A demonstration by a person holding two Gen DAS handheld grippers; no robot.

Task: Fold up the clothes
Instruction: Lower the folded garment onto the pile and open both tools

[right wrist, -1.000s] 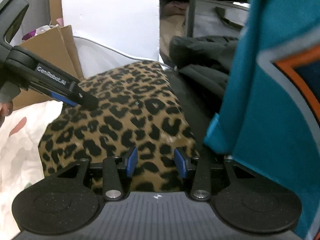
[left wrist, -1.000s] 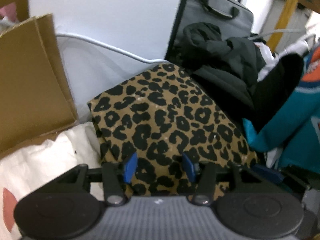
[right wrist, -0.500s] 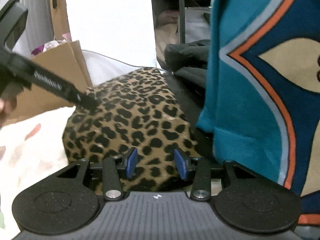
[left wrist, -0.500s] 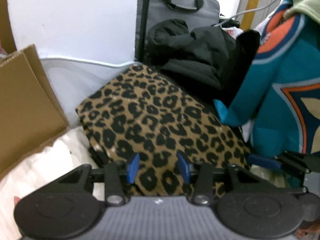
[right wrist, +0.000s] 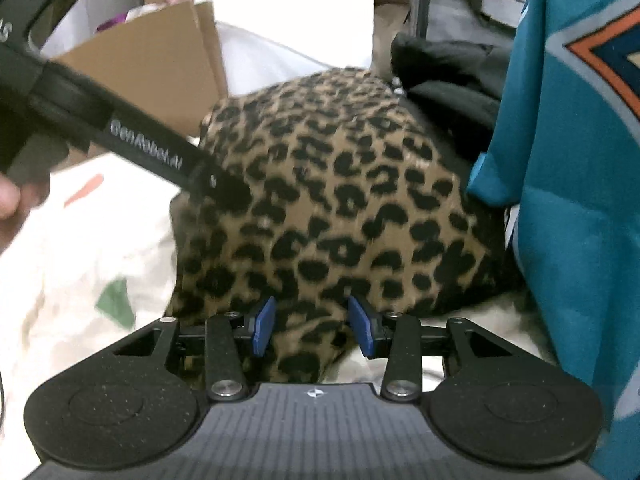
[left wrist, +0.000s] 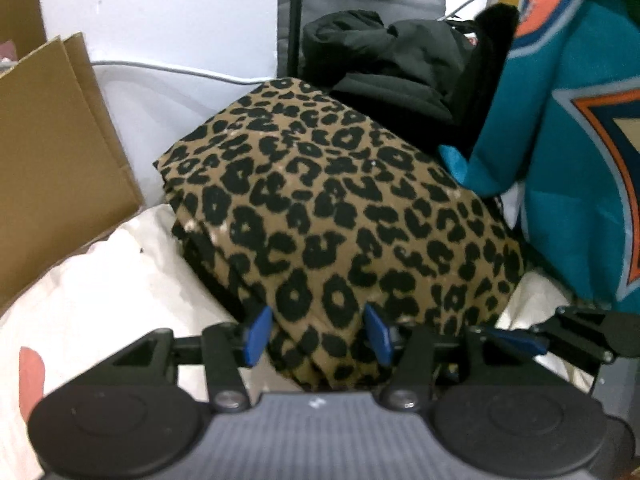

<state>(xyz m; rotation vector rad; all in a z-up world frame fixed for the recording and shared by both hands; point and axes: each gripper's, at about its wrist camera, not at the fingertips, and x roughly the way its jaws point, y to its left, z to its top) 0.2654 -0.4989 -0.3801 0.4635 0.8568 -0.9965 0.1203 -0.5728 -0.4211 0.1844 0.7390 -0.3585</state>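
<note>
A folded leopard-print garment point(left wrist: 340, 200) lies on white patterned bedding point(left wrist: 100, 280); its near corner reaches between the blue pads of my left gripper point(left wrist: 317, 334), which is open. In the right wrist view the same garment point(right wrist: 340, 200) has its near edge between the pads of my right gripper point(right wrist: 312, 326), also open. One black finger of the left gripper point(right wrist: 152, 152) slants in from the upper left, its tip over the garment's left side. A teal jersey point(right wrist: 568, 160) with an orange and navy emblem hangs at the right.
A cardboard box point(left wrist: 52, 152) stands at the left against a white wall. A black jacket point(left wrist: 392, 64) and a grey bag point(left wrist: 368, 0) sit behind the garment. The teal jersey point(left wrist: 568, 152) fills the right side. A hand point(right wrist: 8, 200) shows at the left edge.
Both grippers have drawn back a little from the leopard garment, with pads still apart. The teal jersey now fills more of the right side in both views.
</note>
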